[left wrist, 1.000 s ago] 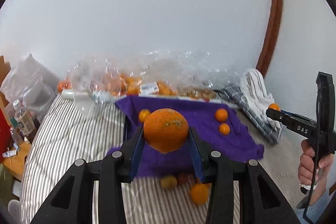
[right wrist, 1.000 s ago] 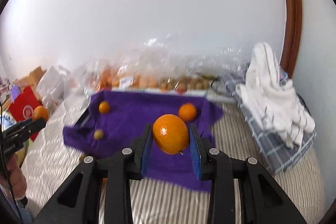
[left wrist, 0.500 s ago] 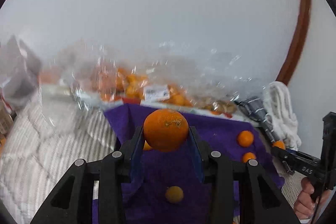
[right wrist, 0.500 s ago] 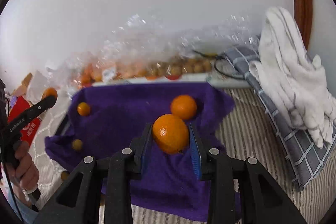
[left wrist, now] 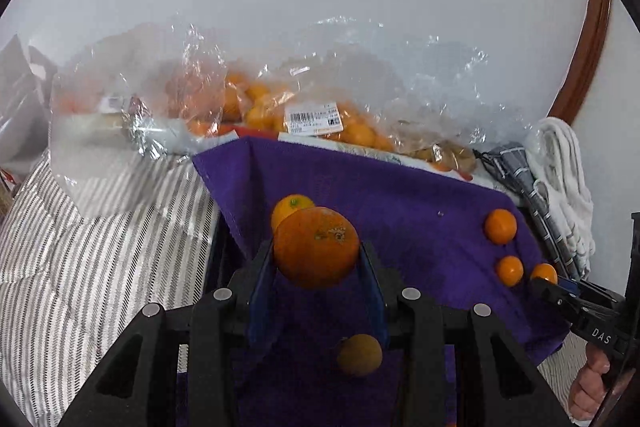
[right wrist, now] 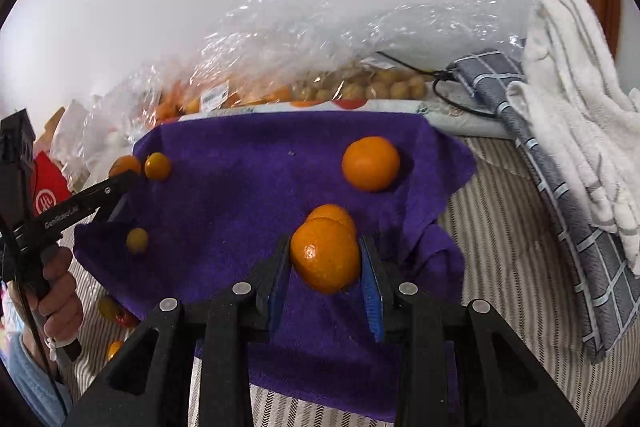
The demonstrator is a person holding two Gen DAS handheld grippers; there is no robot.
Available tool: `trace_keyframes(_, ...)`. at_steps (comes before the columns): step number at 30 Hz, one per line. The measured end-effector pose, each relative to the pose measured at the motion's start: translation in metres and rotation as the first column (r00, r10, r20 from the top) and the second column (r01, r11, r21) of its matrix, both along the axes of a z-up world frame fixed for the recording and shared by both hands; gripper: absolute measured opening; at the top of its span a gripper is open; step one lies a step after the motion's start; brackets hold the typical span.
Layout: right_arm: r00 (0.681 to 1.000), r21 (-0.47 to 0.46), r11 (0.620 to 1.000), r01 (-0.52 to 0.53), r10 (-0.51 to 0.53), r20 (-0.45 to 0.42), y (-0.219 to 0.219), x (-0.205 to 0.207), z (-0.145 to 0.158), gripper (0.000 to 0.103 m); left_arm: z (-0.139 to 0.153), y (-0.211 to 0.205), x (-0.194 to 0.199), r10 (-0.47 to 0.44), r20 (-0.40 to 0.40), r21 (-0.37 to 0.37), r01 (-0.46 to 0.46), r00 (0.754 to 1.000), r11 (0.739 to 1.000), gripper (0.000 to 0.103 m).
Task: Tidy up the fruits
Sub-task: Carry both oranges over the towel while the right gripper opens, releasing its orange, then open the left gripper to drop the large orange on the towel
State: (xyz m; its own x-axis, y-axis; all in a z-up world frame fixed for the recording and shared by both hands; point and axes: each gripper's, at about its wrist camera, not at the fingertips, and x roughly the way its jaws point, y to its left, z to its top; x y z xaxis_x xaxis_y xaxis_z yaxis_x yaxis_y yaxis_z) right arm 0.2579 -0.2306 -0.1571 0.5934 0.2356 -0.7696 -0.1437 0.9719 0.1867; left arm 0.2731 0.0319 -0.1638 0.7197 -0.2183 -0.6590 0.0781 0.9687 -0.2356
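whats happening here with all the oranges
A person is sorting fruit with a handheld gripper in each hand. The left gripper is clamped on a large rough-skinned orange, and the right gripper is clamped on a smaller smooth orange. Both are held above a purple cloth where several oranges already lie, with clear bags of fruit behind it.

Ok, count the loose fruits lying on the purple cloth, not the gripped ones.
4: big orange far right; second orange just behind the right gripper; small orange far left; yellowish fruit near left. The grippers may hide more.
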Motion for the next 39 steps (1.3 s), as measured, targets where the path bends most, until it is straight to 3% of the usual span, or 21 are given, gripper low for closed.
trace_keyframes(8,0.997,-0.040,0.999,-0.007,0.004,-0.072,0.002,0.006,-0.017,0.033,-0.010,-0.006,0.003,-0.002,-0.029,0.031,0.003,1.000,1.000,0.039)
trace_keyframes(21,0.996,-0.097,0.995,-0.010,0.002,-0.084,0.006,0.004,-0.021,0.034,-0.014,-0.011,0.003,0.000,-0.024,0.077,0.002,1.000,0.997,0.039)
trace_keyframes(23,0.998,-0.095,0.995,-0.005,-0.002,-0.070,0.004,0.003,-0.017,0.036,-0.014,-0.012,0.003,0.000,-0.023,0.081,0.002,1.000,0.997,0.039)
trace_keyframes(25,0.999,-0.082,0.997,-0.008,0.005,-0.045,0.003,0.000,-0.012,0.042,-0.013,-0.011,0.002,-0.001,-0.022,0.076,0.003,1.000,0.997,0.039)
trace_keyframes(27,1.000,-0.071,0.997,-0.003,0.002,-0.012,0.001,-0.003,-0.005,0.055,-0.013,-0.010,0.001,-0.005,-0.018,0.069,0.006,1.000,0.998,0.039)
trace_keyframes(29,1.000,-0.061,0.998,0.006,-0.004,0.029,-0.002,-0.007,0.003,0.058,-0.013,-0.009,0.000,-0.010,-0.014,0.061,0.011,1.000,0.998,0.039)
trace_keyframes(34,0.997,-0.045,0.998,0.036,-0.033,0.066,-0.007,-0.008,0.011,0.059,-0.009,-0.010,-0.005,-0.021,0.014,0.049,0.020,1.000,0.999,0.041)
trace_keyframes(39,0.996,-0.075,0.996,0.043,-0.037,0.079,-0.004,-0.010,0.013,0.059,-0.005,-0.019,-0.012,-0.032,0.051,0.112,0.026,0.998,0.993,0.046)
